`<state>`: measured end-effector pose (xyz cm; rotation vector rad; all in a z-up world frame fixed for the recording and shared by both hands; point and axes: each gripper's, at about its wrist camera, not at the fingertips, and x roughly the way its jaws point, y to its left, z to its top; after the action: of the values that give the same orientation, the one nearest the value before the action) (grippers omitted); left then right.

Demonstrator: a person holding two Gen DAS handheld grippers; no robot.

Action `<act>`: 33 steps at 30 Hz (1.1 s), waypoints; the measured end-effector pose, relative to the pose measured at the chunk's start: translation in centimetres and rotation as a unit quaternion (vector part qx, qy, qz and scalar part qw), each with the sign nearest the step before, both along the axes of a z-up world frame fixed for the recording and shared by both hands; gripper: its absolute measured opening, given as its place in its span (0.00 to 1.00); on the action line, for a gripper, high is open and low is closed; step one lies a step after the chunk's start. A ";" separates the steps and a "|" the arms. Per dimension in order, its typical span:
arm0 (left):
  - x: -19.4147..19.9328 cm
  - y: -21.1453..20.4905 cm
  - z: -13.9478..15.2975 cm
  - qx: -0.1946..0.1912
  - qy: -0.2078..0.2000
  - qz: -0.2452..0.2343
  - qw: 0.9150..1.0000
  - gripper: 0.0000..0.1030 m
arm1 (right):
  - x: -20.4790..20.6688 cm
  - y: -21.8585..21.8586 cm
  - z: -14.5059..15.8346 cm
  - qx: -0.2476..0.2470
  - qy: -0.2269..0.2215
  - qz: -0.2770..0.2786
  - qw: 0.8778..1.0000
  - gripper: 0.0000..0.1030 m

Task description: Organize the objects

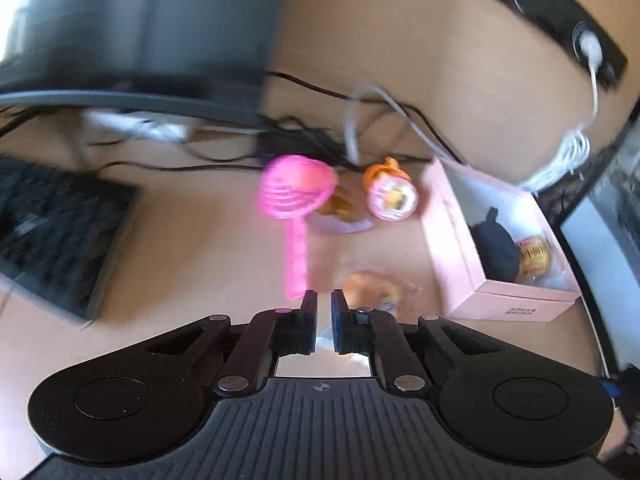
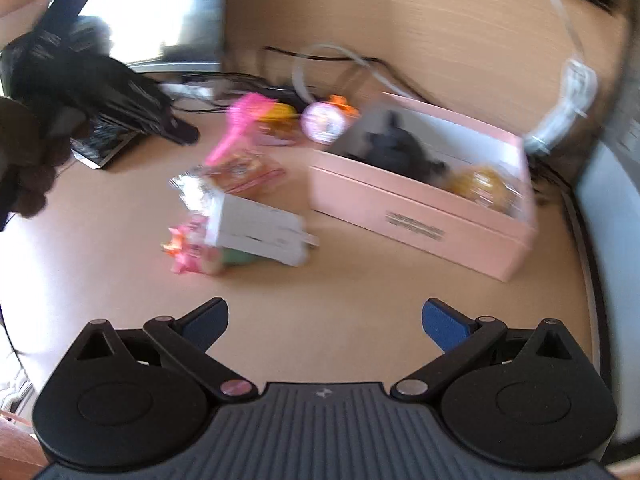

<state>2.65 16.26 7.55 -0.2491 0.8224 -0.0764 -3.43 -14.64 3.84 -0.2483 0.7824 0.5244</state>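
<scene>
An open pink box [image 1: 516, 304] [image 2: 420, 216] sits on the tan desk and holds a black plush [image 1: 496, 246] [image 2: 394, 148] and a gold wrapped item [image 1: 534, 254] [image 2: 484, 184]. A pink toy scoop [image 1: 294, 200] [image 2: 236, 128], a round pink-orange toy [image 1: 392, 196] [image 2: 324, 118], a wrapped snack [image 1: 372, 290] [image 2: 236, 172] and a white box [image 2: 260, 232] lie loose. My left gripper [image 1: 324, 308] is nearly shut above the snack with nothing clearly held. It also shows in the right wrist view [image 2: 100, 92], at the left. My right gripper [image 2: 324, 320] is open and empty.
A keyboard [image 1: 52, 236] lies at the left under a monitor [image 1: 132, 20]. Black and white cables [image 1: 360, 132] tangle behind the toys. A pink bow packet [image 2: 192, 248] rests by the white box. A black strip [image 1: 560, 12] runs along the back.
</scene>
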 end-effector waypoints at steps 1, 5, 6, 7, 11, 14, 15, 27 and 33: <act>-1.0 0.5 0.1 -0.003 0.001 0.002 1.000 0.09 | 0.1 1.0 0.0 0.001 0.000 0.014 1.000 1.00; -3.7 0.4 -1.0 0.004 0.017 -0.012 1.000 0.10 | 1.1 4.2 -0.1 0.003 -0.001 0.050 0.999 1.00; -4.1 0.1 -1.4 0.012 0.016 -0.018 1.000 0.10 | 1.1 5.0 0.0 0.001 -0.004 0.057 0.998 1.00; -4.4 -0.2 -1.9 0.020 0.014 -0.023 0.999 0.12 | 1.2 5.7 0.1 -0.002 -0.008 0.064 0.998 1.00; -5.4 -2.3 -4.1 0.065 0.025 -0.076 0.995 0.15 | 1.2 7.3 0.2 -0.015 -0.016 0.093 0.995 1.00; -5.1 -3.6 -5.9 0.075 0.056 -0.099 0.991 0.15 | 1.1 6.7 -0.1 -0.020 -0.013 0.092 0.995 1.00; -5.0 -3.9 -6.2 0.074 0.060 -0.104 0.990 0.16 | 1.1 6.2 -0.2 -0.022 -0.013 0.084 0.996 1.00; -4.2 -8.0 -6.3 0.078 0.054 -0.167 0.981 0.18 | 4.0 -2.6 -3.4 -0.039 0.036 -0.090 0.995 1.00; -5.3 -9.1 -1.8 0.116 -0.055 -0.225 0.966 0.18 | 4.2 -4.1 -4.8 -0.009 0.086 -0.111 0.990 1.00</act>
<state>-2.60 7.20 5.73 0.1663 0.7566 -0.4135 0.82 -18.74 -0.95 -0.1315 0.9707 0.3299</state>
